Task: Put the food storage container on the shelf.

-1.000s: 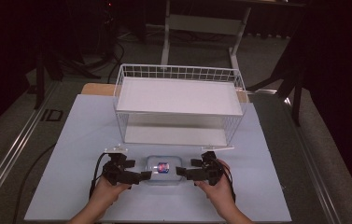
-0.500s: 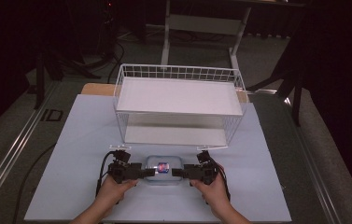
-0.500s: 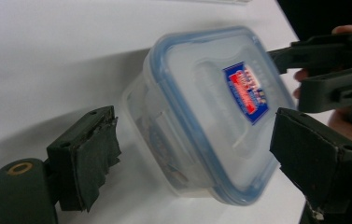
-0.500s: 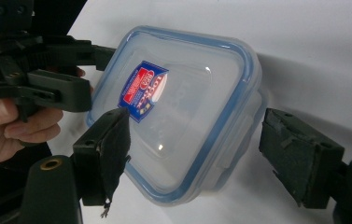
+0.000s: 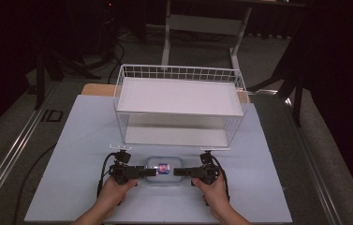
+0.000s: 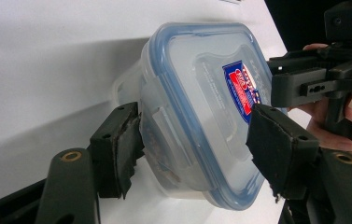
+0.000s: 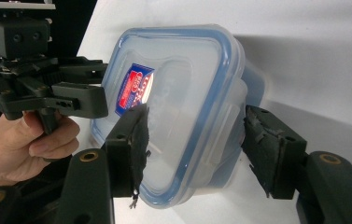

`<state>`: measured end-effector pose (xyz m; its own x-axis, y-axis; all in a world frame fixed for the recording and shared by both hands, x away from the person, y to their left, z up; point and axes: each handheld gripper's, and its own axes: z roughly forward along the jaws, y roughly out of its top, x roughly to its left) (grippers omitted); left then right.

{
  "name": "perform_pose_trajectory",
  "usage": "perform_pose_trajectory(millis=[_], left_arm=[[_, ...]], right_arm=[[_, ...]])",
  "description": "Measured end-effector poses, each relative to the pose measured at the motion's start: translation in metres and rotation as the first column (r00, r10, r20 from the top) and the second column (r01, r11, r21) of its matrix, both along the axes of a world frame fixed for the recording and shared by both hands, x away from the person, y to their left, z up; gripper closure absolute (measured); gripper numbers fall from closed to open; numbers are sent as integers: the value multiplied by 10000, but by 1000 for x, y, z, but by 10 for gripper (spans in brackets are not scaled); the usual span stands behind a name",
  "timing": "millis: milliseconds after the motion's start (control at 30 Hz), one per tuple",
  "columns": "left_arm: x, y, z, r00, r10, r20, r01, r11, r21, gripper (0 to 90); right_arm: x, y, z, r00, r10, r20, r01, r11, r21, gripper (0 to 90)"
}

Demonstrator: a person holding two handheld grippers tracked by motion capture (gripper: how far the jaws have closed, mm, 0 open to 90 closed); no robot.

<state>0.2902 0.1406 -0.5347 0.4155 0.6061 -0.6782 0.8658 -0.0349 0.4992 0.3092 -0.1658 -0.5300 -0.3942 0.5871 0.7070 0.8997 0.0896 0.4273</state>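
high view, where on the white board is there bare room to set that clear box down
Bare board lies left of the wire basket, and a narrower strip to its right. The near corners outside each hand are free too. It is crowded at the middle front: the clear box sits between the left claw and right claw, close before the basket.

Since the earlier pictures, the left gripper [image 5: 151, 172] and the right gripper [image 5: 177, 172] have drawn inward to the two short ends of the clear plastic food box with the blue-rimmed lid [image 5: 164, 169]. Both pairs of jaws have just been closing. The left gripper's now straddle the box's end, one pad over the lid, one under the base. The right gripper's bracket the opposite end, a little gap remaining.
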Motion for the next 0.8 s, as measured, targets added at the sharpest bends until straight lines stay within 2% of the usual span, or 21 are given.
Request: perform_pose_trajectory(millis=[167, 267, 400, 500, 633, 700, 800], left_arm=[[-7, -5, 6, 9994, 245, 239, -255, 9986, 460, 397], [-13, -8, 10, 9979, 236, 597, -283, 9965, 790, 405], [-21, -7, 11, 9952, 359, 909, -423, 9967, 695, 437], [-27, -8, 14, 9929, 358, 1137, -462, 9949, 900, 451], [-35, -10, 15, 9891, 569, 1357, -702, 9930, 950, 461], [-39, -11, 17, 9870, 598, 1492, -769, 9908, 1111, 462], [-41, -13, 20, 9866, 677, 1482, -872, 9877, 1298, 463]], right_arm=[[-3, 1, 2, 10000, -14, 87, 15, 10000, -98, 426], [-7, 0, 3, 9999, 43, 163, -42, 10000, -54, 443], [-14, 2, 7, 9977, 62, 676, -39, 9995, -329, 456], [-19, 2, 9, 9968, -73, 799, 98, 9994, -319, 469], [-26, 3, 11, 9932, -5, 1166, 63, 9988, -491, 469], [-27, 3, 12, 9914, 17, 1309, 55, 9985, -549, 469], [-29, 4, 13, 9904, -13, 1386, 93, 9983, -569, 463]])
